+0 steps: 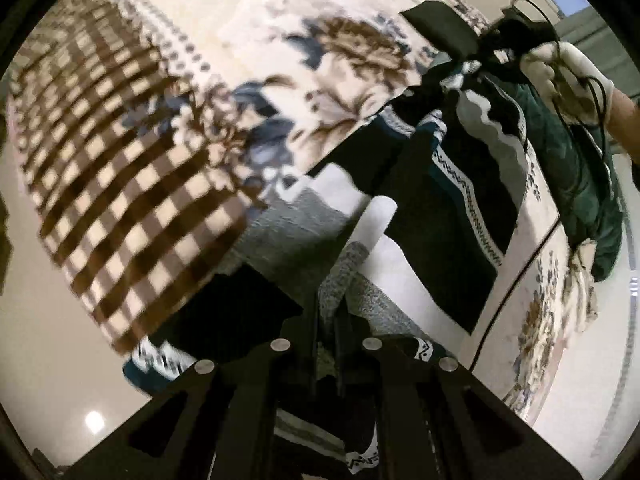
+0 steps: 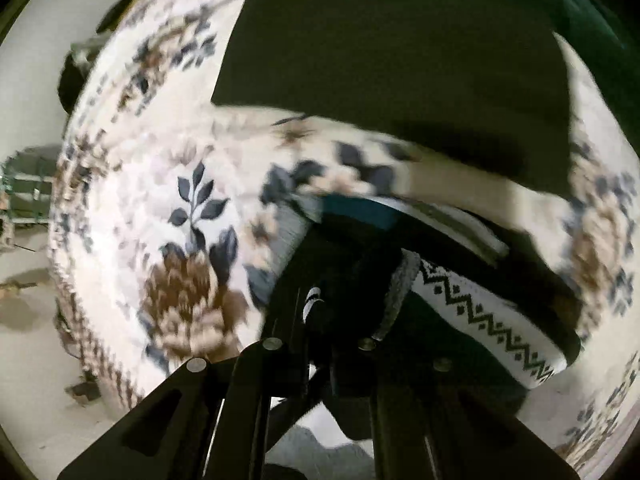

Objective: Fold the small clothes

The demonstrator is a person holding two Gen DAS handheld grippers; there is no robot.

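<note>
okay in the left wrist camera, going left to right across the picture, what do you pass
Pale floor → brown checked border of the blanket → brown flower print → patterned garment with zigzag trim held up between the tongs → dark green cloth → white-gloved hand.

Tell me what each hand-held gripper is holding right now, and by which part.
Both grip the same patterned knit garment: the left hand-held gripper pinches its grey-and-white edge, the right hand-held gripper its dark edge beside the zigzag band.
</note>
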